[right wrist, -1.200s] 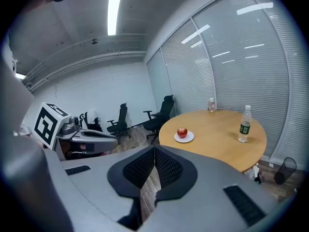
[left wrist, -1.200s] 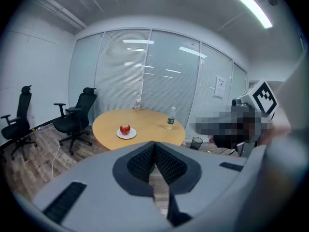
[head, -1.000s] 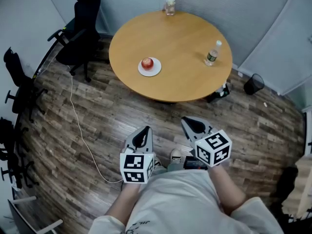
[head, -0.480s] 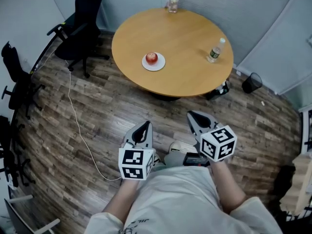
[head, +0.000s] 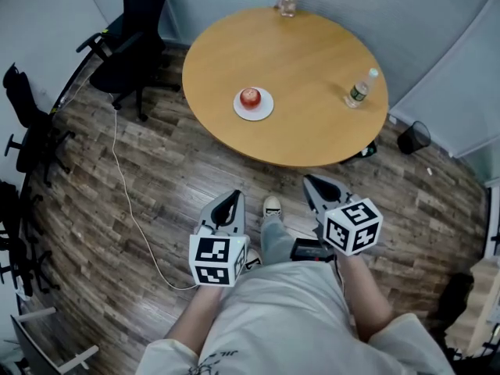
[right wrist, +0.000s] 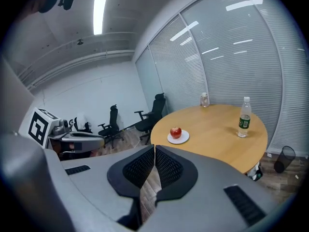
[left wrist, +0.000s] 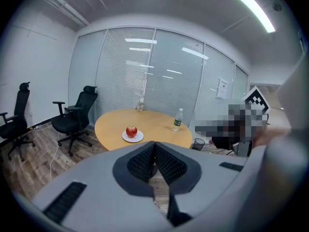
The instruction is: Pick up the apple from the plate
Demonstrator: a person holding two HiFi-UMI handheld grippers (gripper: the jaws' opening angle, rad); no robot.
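Here, the apple (head: pixel 250 97) is shown on the plate (head: pixel 264 112); left gripper (head: pixel 230 198) and right gripper (head: pixel 311 181) are held well away, fingers pressed together, apparently empty.

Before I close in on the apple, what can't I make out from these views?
Bottle label: print too small in every view.
Jar at the far edge of the table: contents too small to tell, all views.
Apple underside: hidden against the plate.
Base of the table: mostly hidden under the tabletop, head view.
Left gripper view: a mosaic patch covers the area right of the table.
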